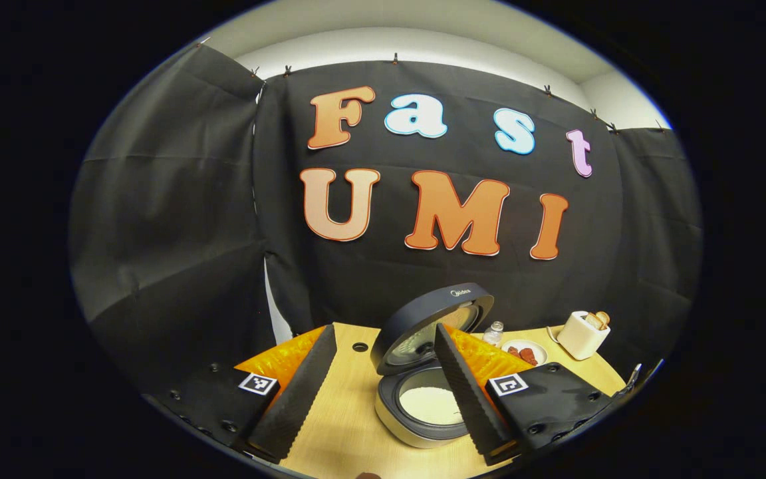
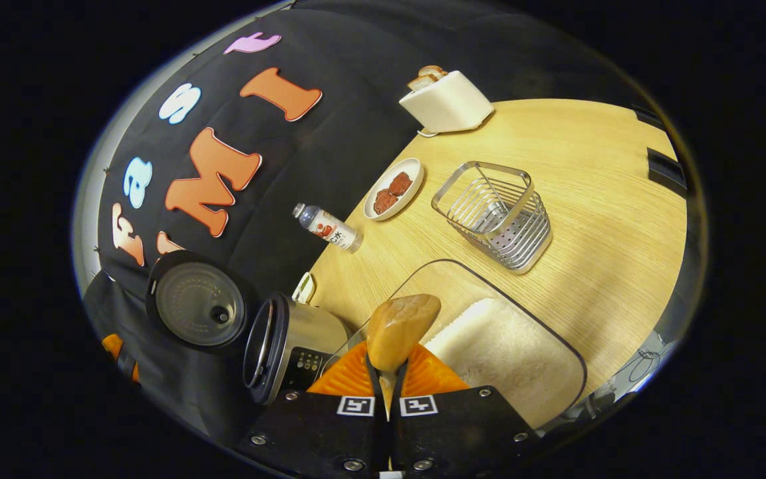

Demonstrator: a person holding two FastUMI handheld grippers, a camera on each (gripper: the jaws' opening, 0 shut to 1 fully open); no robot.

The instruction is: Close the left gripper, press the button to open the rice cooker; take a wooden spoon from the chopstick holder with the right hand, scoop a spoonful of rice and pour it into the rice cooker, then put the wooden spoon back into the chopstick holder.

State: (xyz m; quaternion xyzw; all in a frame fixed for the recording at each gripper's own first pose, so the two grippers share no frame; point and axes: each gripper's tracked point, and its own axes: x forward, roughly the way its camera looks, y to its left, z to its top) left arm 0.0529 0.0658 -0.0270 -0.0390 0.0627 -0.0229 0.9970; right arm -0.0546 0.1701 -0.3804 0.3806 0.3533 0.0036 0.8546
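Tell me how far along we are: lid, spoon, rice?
Done: the rice cooker stands with its lid up, white rice in the pot. In hand: the right gripper is shut on the wooden spoon, its bowl above the glass rice container. Left: putting the spoon back in the wire chopstick holder. Left gripper open.

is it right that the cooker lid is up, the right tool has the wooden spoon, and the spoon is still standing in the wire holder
Not quite. The rice cooker lid is up and the right tool grips the wooden spoon, but the right gripper view shows the spoon out of the wire holder, beside the rice container.
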